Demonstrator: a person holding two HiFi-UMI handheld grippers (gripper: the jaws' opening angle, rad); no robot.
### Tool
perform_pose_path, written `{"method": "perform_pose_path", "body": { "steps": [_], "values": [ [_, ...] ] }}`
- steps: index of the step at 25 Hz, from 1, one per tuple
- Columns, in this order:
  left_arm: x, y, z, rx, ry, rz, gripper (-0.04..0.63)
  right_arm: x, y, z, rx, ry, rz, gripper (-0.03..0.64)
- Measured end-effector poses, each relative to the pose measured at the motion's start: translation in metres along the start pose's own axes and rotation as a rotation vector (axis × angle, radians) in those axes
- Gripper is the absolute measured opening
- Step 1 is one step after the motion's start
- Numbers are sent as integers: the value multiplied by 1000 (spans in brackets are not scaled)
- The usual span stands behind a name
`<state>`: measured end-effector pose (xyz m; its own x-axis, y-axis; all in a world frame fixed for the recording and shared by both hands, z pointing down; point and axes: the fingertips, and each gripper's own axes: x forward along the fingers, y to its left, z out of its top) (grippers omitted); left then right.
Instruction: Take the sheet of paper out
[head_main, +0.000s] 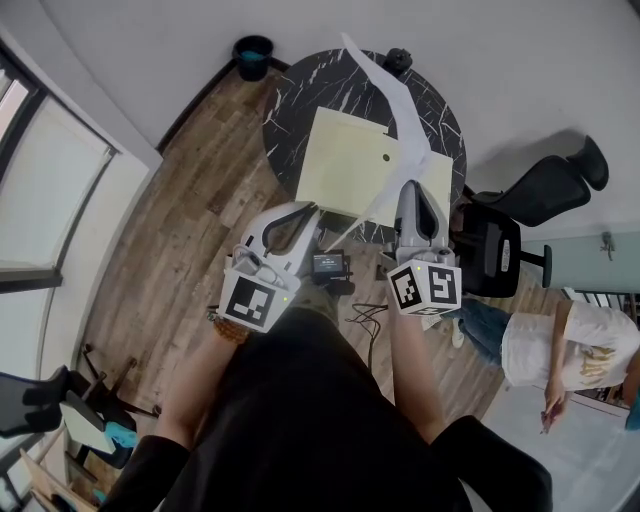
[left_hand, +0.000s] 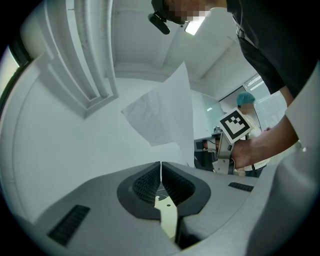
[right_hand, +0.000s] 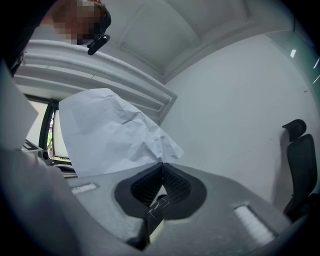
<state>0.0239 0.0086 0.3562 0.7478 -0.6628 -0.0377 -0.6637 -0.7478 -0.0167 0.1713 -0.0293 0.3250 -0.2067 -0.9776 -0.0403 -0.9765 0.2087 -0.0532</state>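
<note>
White paper (head_main: 400, 108), yellow folder (head_main: 345, 165), black chair (head_main: 545, 188)

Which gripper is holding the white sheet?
The right gripper: its jaws are shut on the white sheet, which rises crumpled from them. The left gripper pinches the yellow folder instead.

Sheet of paper (right_hand: 110, 130) is white, folder (head_main: 345, 165) pale yellow, table (head_main: 300, 100) black, white-veined, bin (head_main: 252, 55) perhaps teal.

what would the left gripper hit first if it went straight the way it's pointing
Most likely the white sheet of paper, held up by the right gripper, right ahead of the left gripper; depth is unclear.
</note>
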Motion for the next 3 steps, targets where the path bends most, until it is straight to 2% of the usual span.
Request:
{"method": "perform_pose_path", "body": {
  "steps": [3],
  "values": [
    [3, 2, -3, 1, 9, 3, 15, 4, -5, -4, 0, 7, -5, -3]
  ]
}}
